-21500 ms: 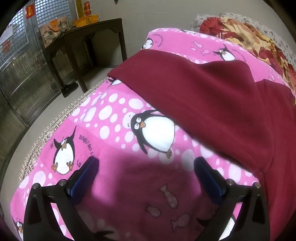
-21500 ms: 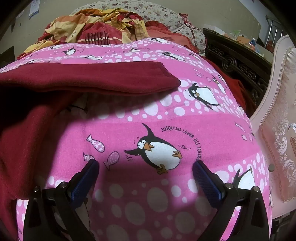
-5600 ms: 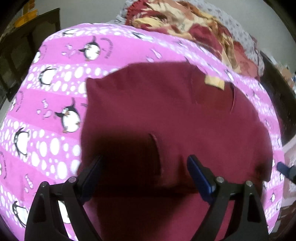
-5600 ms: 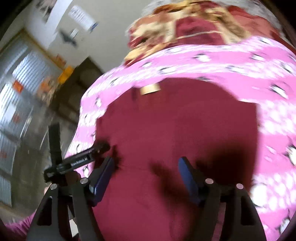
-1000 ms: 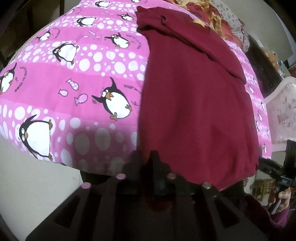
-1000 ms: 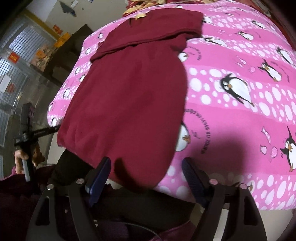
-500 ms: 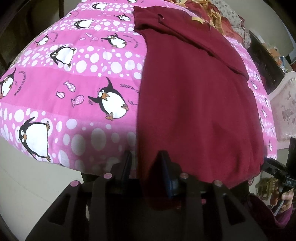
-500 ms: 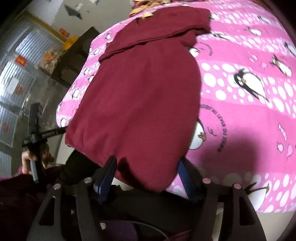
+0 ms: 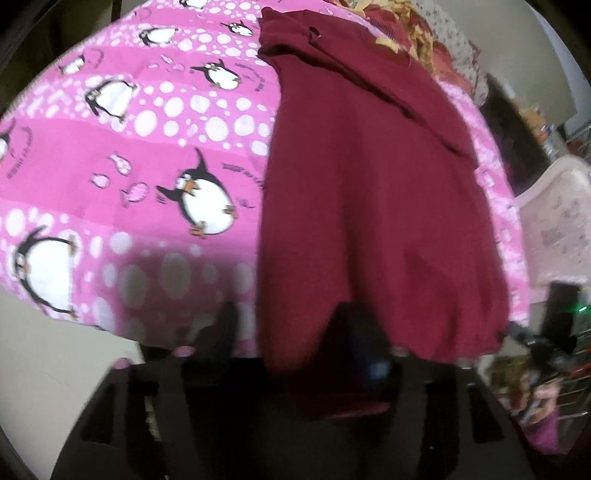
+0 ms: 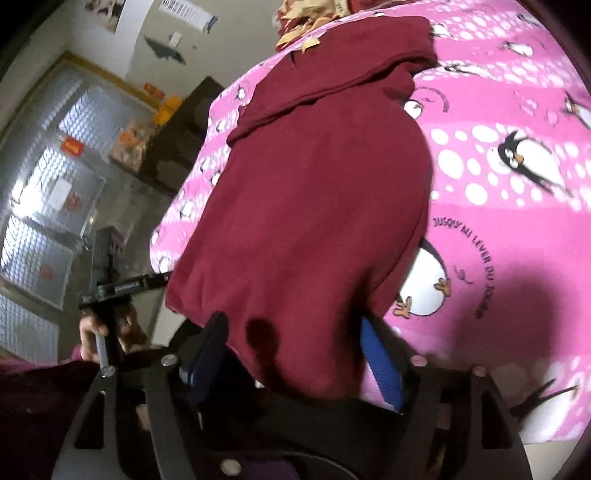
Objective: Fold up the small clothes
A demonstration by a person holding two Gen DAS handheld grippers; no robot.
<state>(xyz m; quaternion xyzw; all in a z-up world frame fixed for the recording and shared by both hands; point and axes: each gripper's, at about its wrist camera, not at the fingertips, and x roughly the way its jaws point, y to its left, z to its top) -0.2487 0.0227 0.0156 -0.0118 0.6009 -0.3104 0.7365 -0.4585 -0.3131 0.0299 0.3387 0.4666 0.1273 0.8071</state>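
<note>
Changed: left gripper [image 9: 295, 339], clamped on the hem a second ago, is opening; hem corner lies loose between.
Right gripper [image 10: 295, 354]: opening, astride near hem.
Dark red fleece garment [image 9: 369, 192]: lengthwise on pink penguin-print quilt [image 9: 129, 166], hem overhanging near edge.
Meaning: hem released; likely regrasp next.

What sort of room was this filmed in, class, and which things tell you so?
Most likely a bedroom at home: a bed under a pink penguin-print quilt, a heap of bedding at its far end, and a dark wooden side table by the wall.

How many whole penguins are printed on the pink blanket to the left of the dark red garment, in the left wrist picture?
5: two low, three higher. Others are cut off by the picture's edge; the dark red garment may hide more.
</note>
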